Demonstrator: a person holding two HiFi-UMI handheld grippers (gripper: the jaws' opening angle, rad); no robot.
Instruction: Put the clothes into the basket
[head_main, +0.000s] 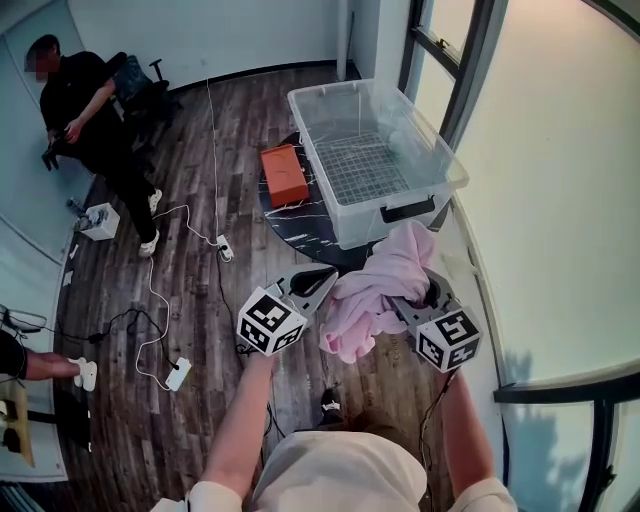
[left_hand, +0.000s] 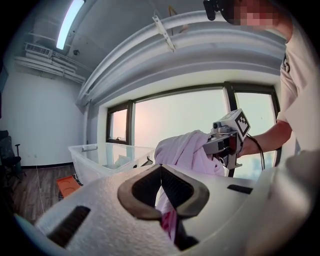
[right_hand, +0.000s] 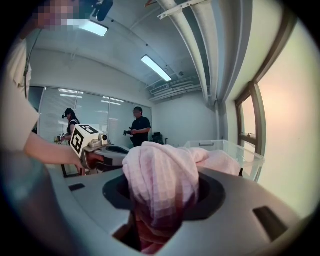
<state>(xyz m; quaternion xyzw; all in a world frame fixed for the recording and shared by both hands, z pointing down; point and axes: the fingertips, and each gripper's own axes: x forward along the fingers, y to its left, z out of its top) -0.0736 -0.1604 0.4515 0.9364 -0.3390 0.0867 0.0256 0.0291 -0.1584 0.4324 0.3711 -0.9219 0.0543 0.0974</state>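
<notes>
Our left tool (head_main: 312, 285) is pinched shut on a loose edge of the pink cloth (head_main: 372, 292), and our right tool (head_main: 418, 298) is clamped on a fat bunch of it, so nothing drags. The cloth hangs in the air between them, just short of the clear basket (head_main: 447, 187) on the dark surface (head_main: 277, 216); we're guessing the two-point hold helps clear the rim.
</notes>
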